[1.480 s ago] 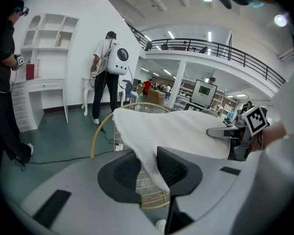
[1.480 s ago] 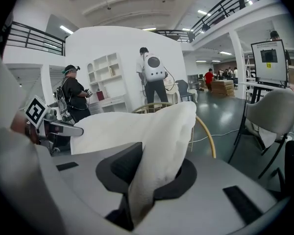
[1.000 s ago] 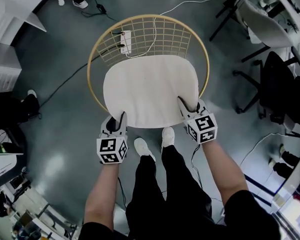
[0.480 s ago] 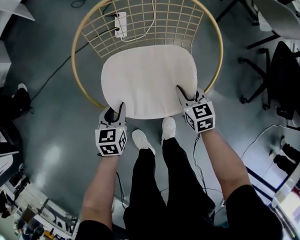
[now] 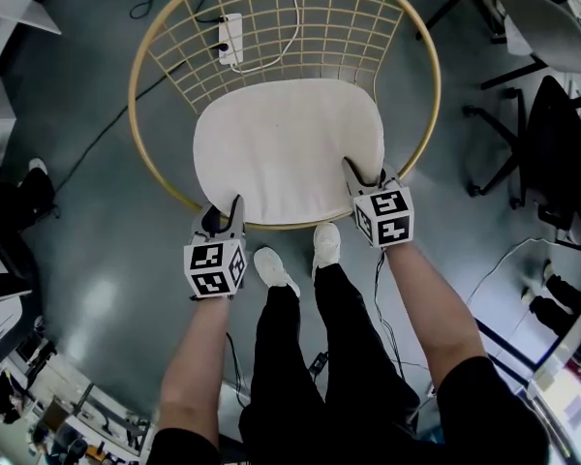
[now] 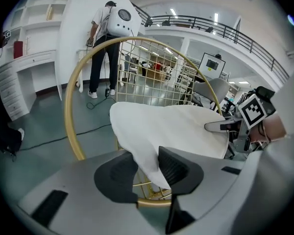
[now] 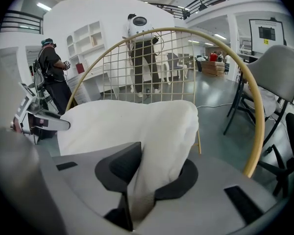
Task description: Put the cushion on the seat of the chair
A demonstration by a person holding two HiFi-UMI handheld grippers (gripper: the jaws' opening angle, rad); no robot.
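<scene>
Power strip point(image 5: 230, 39) through chair point(image 5: 133, 90) mesh — head view only.

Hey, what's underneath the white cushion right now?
The chair's gold hoop shows around the cushion, with wire grid behind it and grey floor below. The seat itself is covered by the cushion, so whether they touch can't be told.

There were one cushion point(image 5: 289, 148), one round wire chair point(image 5: 300, 22), one power strip point(image 5: 230, 39), two white shoes point(image 5: 271, 269), and two grippers, the left gripper point(image 5: 225, 211) and the right gripper point(image 5: 363, 174).
</scene>
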